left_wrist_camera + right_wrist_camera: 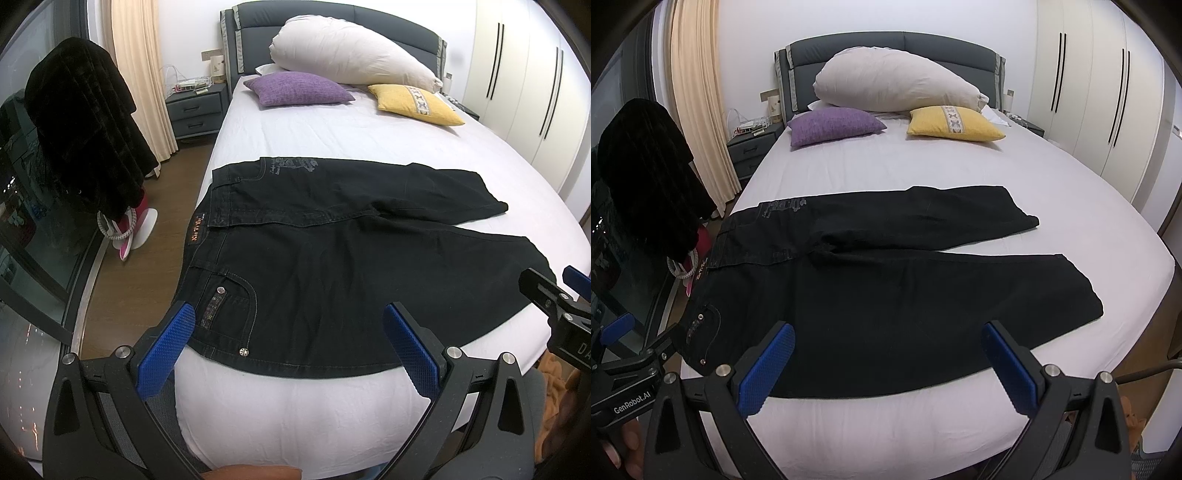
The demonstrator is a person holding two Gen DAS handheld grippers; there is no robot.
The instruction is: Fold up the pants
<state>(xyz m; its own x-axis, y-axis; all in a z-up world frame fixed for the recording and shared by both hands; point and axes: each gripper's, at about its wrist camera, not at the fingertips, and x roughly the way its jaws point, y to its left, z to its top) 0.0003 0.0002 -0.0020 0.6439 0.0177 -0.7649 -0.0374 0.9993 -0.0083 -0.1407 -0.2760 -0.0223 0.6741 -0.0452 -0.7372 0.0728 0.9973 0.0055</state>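
Black pants (332, 266) lie spread flat across the foot of the white bed (332, 125), waistband to the left and both legs reaching right, slightly apart. In the right wrist view the same pants (886, 295) fill the middle. My left gripper (291, 332) hovers open just above the near edge of the pants by the front pocket, holding nothing. My right gripper (888, 350) is open over the near leg, its blue pads clear of the cloth. The right gripper also shows at the right edge of the left wrist view.
A purple cushion (299, 88), a yellow cushion (415, 103) and a large white pillow (351, 59) sit at the headboard. A dark garment (85, 122) hangs at the left near a nightstand (195, 110). White wardrobes (1108, 92) line the right wall.
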